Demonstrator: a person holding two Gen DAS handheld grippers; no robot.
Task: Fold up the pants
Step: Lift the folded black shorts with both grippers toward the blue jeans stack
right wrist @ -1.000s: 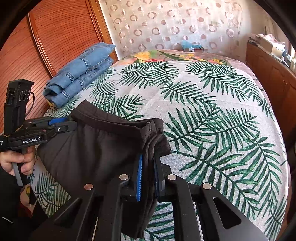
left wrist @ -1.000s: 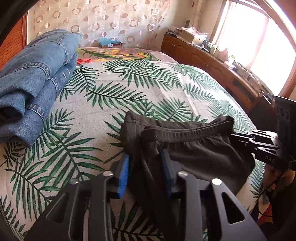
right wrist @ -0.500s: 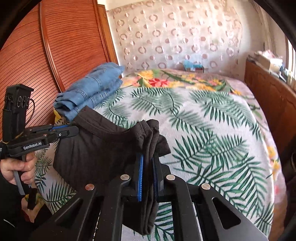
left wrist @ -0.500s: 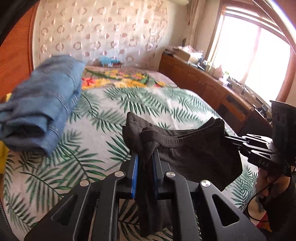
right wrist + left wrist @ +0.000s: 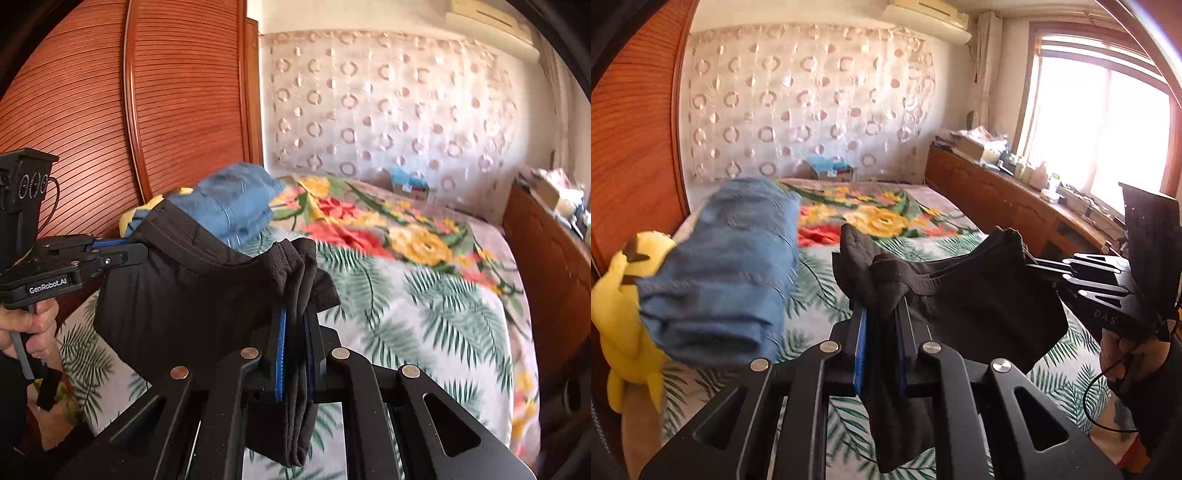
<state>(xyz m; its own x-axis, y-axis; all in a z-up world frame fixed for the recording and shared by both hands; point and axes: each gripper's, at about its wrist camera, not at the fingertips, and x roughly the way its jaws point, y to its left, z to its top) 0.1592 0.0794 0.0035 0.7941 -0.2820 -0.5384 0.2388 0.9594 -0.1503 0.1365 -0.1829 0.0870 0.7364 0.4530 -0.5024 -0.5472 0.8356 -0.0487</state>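
Note:
The dark brown pants [image 5: 979,306] hang in the air above the bed, stretched by the waistband between both grippers. My left gripper [image 5: 881,317] is shut on one end of the waistband, with the blue pads pressing bunched cloth that droops below them. My right gripper [image 5: 295,321] is shut on the other end, where several layers of cloth are pinched and hang down. From the right wrist view the pants [image 5: 192,295] sag between the two grips. Each gripper shows in the other's view, held by a hand: the right gripper [image 5: 1034,264] and the left gripper [image 5: 133,251].
A stack of folded blue jeans [image 5: 731,266] lies at the left of the bed [image 5: 424,317], beside a yellow plush toy [image 5: 624,295]. A ribbed wooden wardrobe [image 5: 110,129] stands on the left. A long wooden cabinet [image 5: 1004,206] with clutter runs under the window.
The left gripper's jaws closed on the waistband. Both grippers then rose, lifting the pants off the bed, and the views tilted up toward the far wall.

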